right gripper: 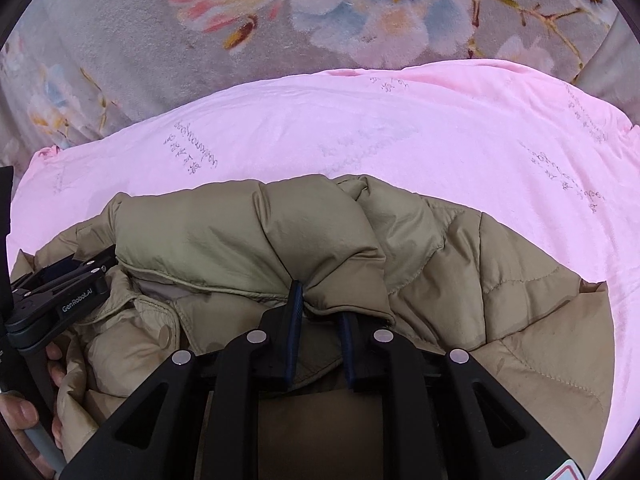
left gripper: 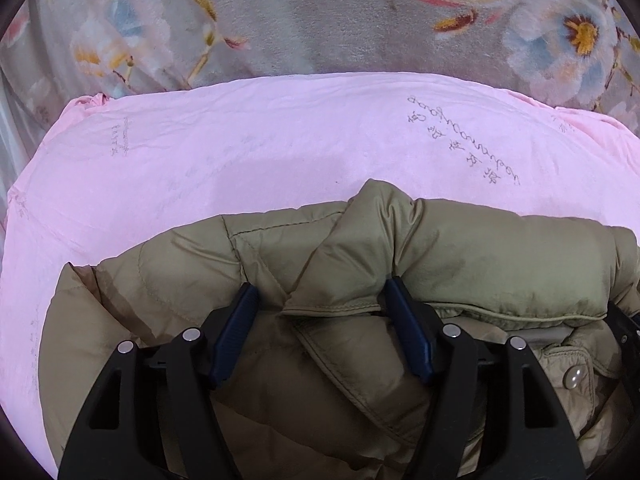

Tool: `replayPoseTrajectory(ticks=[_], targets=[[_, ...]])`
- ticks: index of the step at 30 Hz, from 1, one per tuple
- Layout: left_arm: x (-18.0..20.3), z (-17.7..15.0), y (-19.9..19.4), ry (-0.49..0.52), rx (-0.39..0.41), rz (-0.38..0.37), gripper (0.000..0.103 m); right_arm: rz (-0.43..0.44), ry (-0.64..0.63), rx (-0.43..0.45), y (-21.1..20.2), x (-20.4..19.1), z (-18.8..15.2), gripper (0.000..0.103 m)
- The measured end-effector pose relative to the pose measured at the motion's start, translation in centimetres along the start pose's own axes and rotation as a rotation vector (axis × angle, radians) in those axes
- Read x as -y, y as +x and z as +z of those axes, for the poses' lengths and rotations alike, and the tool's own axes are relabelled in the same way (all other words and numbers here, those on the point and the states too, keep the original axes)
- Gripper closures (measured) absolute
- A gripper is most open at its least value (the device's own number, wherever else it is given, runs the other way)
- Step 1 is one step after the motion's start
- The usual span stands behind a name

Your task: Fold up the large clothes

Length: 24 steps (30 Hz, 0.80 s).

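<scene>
In the left wrist view, the olive puffer jacket (left gripper: 460, 248) lies directly under and ahead of the left claw (left gripper: 320, 304). Its padded collar roll runs crosswise, left to right, along the jacket's far edge. The claw's fingers stand well apart, straddling a raised fold of the collar without visibly pinching it; whether the pads touch the cloth cannot be told for sure. A snap button (left gripper: 573, 378) sits on the jacket's placket, right of the claw. The jacket rests on a pink sheet (left gripper: 240, 152), and beyond the jacket's far edge a grey floral blanket (left gripper: 300, 20) covers the bed.

In the right wrist view, the right claw (right gripper: 320, 308) is nearly closed, clamped on a ridge of the same collar roll, so this hand already has its hold. The left claw (right gripper: 80, 268) comes in over the jacket's left part, near the collar, with a person's hand (right gripper: 24, 412) on its handle. Pink sheet surrounds the jacket, floral blanket beyond.

Judging from this, the next fold needs the left claw to close on the collar.
</scene>
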State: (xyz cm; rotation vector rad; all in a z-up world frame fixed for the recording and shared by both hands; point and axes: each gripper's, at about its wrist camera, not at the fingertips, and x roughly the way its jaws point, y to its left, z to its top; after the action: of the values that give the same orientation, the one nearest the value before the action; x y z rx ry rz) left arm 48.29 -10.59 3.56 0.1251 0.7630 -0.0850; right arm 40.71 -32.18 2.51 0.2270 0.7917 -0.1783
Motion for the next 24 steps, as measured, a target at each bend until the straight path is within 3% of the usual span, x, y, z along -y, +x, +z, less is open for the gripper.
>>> replayPoseTrajectory(ticks=[4,7,9,11,16,19,24], targets=[[-1.8,-0.5,-1.2,-0.063,0.001,-0.064,0.035,0.065,0.049,0.0,-1.4,1.1,-0.5,0.085],[-4.4,-3.2,-6.4,-0.094,0.022,-0.182,0.03,0.133,0.061,0.006,-6.7,1.7,-2.9,0.067],[-6.9,-6.3,-11.2,-0.065,0.066,-0.219,0.015,0.169,0.014,0.018,-11.9,2.2,-6.1,0.062],[-10.0,-10.2,-15.4,-0.031,0.08,-0.234,0.009,0.156,-0.035,0.022,-17.0,3.3,-10.3,0.052],[-17.9,-20.2,-20.2,-0.035,-0.032,-0.222,0.009,0.149,0.033,-0.04,-27.0,9.2,-22.1,0.042],[-22.0,-25.9,-21.0,-0.13,-0.134,-0.257,0.009,0.176,0.161,-0.088,-30.2,12.3,-28.3,0.04],[-24.5,-33.0,-21.8,-0.303,-0.204,-0.379,0.009,0.289,0.312,-0.139,-31.6,13.7,-35.4,0.039]])
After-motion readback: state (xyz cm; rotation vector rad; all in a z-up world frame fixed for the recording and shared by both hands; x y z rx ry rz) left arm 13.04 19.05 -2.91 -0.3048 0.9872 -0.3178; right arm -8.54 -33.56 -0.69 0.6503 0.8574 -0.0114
